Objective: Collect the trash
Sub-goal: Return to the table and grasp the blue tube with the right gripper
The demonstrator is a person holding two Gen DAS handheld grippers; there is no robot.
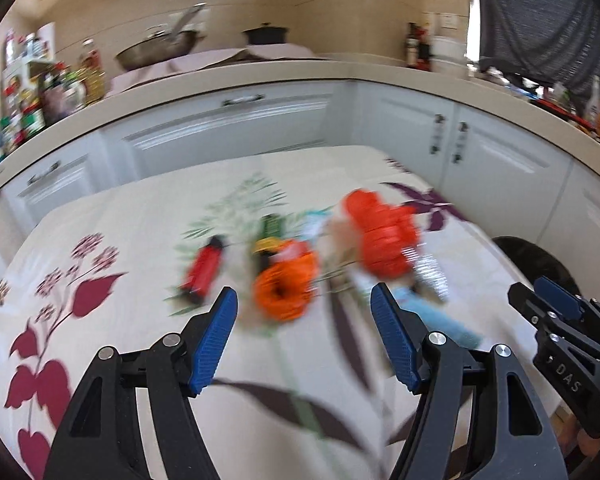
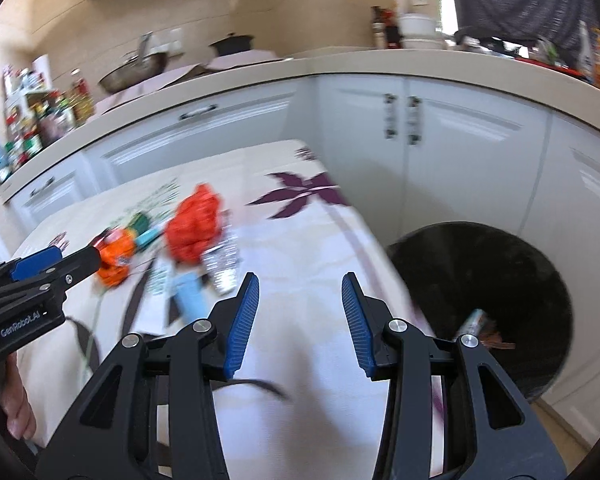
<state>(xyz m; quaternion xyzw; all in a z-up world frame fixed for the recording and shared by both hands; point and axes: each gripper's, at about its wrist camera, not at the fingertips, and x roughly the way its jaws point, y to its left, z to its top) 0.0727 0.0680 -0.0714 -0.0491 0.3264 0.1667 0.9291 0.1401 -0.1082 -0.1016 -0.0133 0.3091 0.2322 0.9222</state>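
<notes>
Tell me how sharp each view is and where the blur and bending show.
Left wrist view: left gripper crisp, trash pile and tablecloth smeared by motion; counter edge bowed by the lens. Right wrist view: right gripper sharp, pile streaked, black bin fairly clear, window glare top right.

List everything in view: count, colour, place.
table: one, floral cloth, before the cabinets
red bag: one, crumpled, mid-table
orange wrapper: one, left of the red bag
red tube: one, left of the wrapper
blue packet: one, near the table's front
foil piece: one, silver, beside the red bag
bin: one, black, right of the table, trash inside
wok: one, on the counter
left claw: open, empty
right claw: open, empty
</notes>
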